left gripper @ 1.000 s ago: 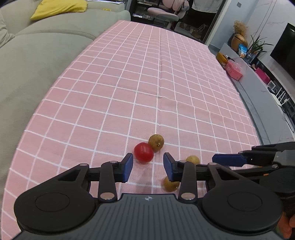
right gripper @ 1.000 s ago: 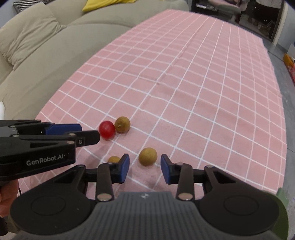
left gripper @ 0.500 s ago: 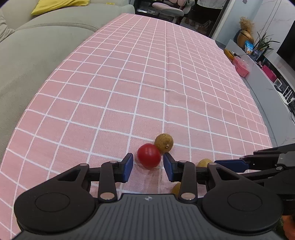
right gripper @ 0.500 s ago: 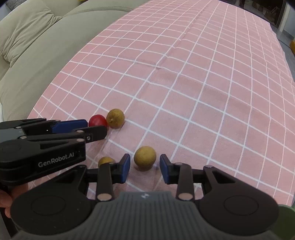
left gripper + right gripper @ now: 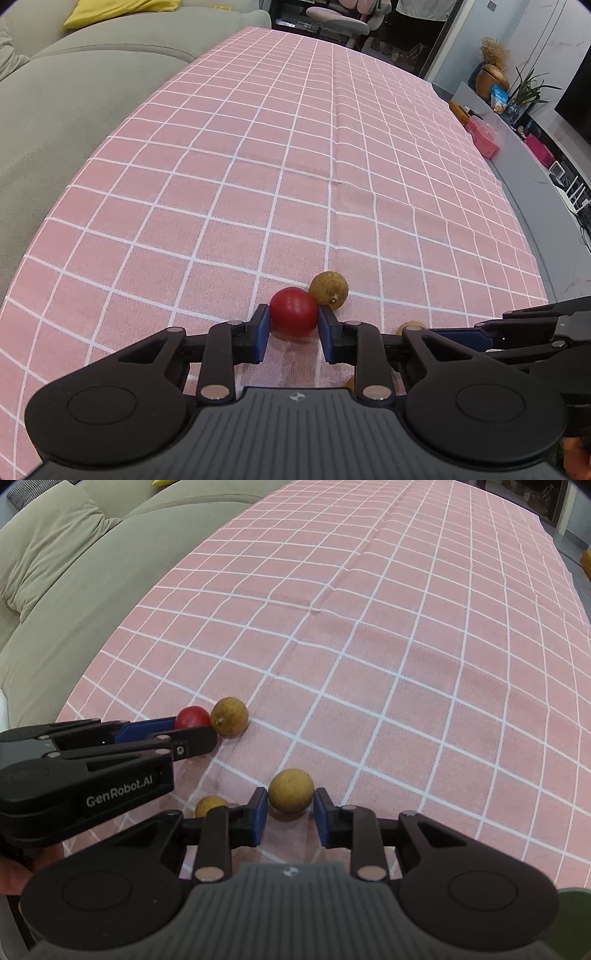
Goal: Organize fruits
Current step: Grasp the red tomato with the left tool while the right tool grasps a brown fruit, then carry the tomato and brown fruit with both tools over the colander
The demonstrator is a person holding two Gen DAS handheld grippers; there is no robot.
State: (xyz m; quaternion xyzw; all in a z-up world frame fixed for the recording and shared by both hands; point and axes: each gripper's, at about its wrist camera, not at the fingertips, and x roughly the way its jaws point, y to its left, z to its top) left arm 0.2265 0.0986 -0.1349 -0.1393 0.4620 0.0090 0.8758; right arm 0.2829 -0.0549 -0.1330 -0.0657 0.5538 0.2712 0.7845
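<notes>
The left claw [image 5: 293, 319] has just been closing and now grips a red tomato [image 5: 293, 312] between its blue pads, low on the desk [image 5: 295, 166] with its pink checked cloth. A brown fruit [image 5: 328, 288] sits just beyond that claw, touching the tomato. The right claw [image 5: 290, 805], to the left claw's right, has narrowed too, and its pads hold a second brown fruit [image 5: 290, 789]. A third brown fruit [image 5: 210, 806] lies just left of the right claw.

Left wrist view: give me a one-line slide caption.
Left gripper shut on a red fruit touching a brown fruit on the pink checked tablecloth.
</notes>
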